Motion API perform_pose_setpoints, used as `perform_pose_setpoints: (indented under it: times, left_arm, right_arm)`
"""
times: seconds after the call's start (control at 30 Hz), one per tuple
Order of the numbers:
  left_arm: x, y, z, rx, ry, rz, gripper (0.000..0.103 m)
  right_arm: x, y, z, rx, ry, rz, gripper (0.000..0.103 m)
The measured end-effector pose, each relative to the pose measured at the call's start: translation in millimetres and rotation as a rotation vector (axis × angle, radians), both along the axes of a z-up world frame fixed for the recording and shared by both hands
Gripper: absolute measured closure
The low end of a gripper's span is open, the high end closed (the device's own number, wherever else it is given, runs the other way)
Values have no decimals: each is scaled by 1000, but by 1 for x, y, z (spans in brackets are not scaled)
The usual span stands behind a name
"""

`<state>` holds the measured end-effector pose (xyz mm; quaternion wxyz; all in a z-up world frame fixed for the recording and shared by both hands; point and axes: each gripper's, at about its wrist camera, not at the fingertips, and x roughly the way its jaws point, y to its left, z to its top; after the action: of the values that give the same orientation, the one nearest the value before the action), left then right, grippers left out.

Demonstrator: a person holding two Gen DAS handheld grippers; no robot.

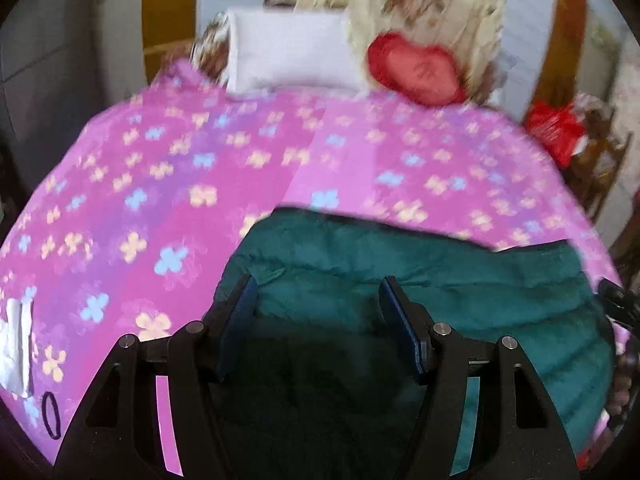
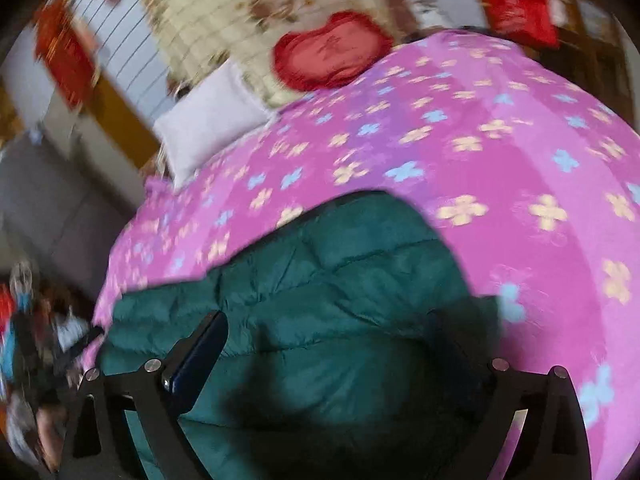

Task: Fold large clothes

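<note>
A dark green quilted puffer jacket (image 1: 400, 276) lies on the pink flowered bedspread (image 1: 160, 184) at the near edge of the bed. My left gripper (image 1: 318, 300) is open, its fingers spread just above the jacket's left part, holding nothing. In the right wrist view the jacket (image 2: 320, 300) fills the lower middle. My right gripper (image 2: 332, 344) is open wide over it; its left finger (image 2: 200, 356) shows clearly, the right finger is dark and blurred against the jacket. The bedspread (image 2: 500, 140) stretches away behind.
A white pillow (image 1: 292, 52), a red heart cushion (image 1: 416, 68) and a folded cream floral quilt (image 1: 420, 0) sit at the bed's head. A red bag (image 1: 556, 128) on a wooden chair stands to the right. White cloth (image 1: 16, 344) and a hair tie (image 1: 51, 414) lie at the left.
</note>
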<state>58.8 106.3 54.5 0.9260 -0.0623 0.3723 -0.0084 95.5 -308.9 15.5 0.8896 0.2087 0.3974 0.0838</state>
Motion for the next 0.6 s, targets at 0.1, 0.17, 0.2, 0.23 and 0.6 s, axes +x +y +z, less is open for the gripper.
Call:
perform_pose_setpoints:
  times: [0.1, 0.17, 0.2, 0.23, 0.6]
  left_arm:
    - [-44, -5, 27, 13, -91, -22, 27]
    - [-70, -10, 37, 11, -140, -35, 12]
    - [-91, -15, 39, 15, -166, -65, 7]
    - [-103, -21, 39, 27, -167, -97, 6]
    - [-230, -96, 1, 214, -83, -274, 5]
  right_arm:
    - [-46, 11, 40, -113, -89, -31, 6]
    - [-81, 22, 53, -209, -145, -29, 0]
    - [-98, 27, 56, -247, -163, -26, 0]
    - [-116, 31, 56, -277, -179, -28, 0]
    - [-256, 38, -7, -246, 83, -58, 0]
